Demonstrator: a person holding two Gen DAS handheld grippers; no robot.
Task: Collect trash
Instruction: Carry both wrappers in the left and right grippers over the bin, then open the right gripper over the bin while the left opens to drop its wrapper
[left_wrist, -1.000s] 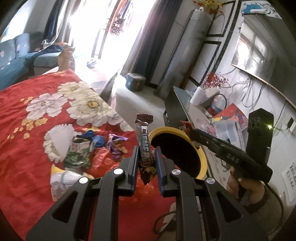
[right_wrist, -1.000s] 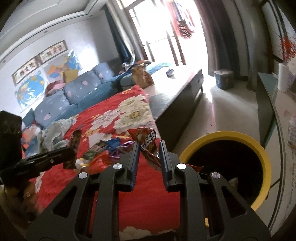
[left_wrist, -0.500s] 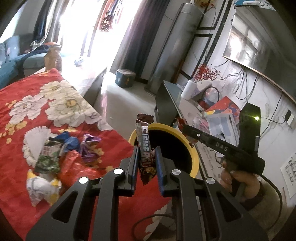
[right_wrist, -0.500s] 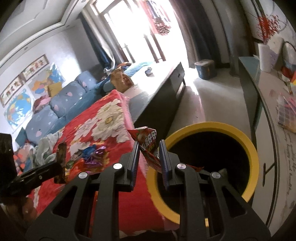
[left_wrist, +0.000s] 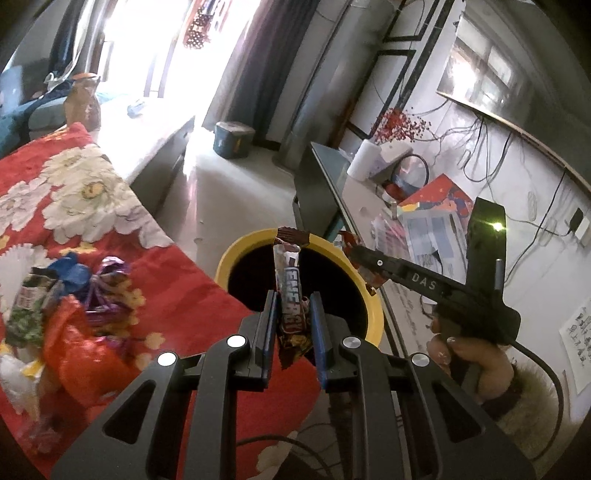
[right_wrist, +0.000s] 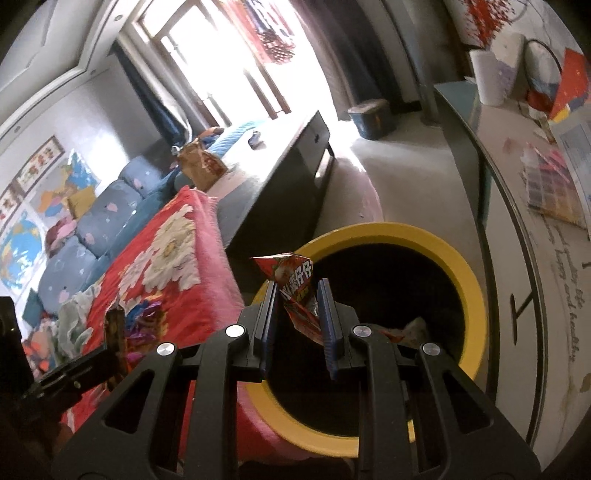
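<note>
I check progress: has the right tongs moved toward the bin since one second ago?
Yes. The right tongs, shut on a red wrapper, now hang over the bin opening; earlier they were above the red blanket.

Two grippers, left (left_wrist: 291, 325) and right (right_wrist: 297, 314); two held wrappers, brown (left_wrist: 290, 295) and red (right_wrist: 297, 291); one yellow-rimmed bin (right_wrist: 458, 266).

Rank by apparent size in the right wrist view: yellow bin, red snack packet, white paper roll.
1. yellow bin, clearly largest.
2. red snack packet and white paper roll look alike; the packet is much nearer, so unranked.
</note>
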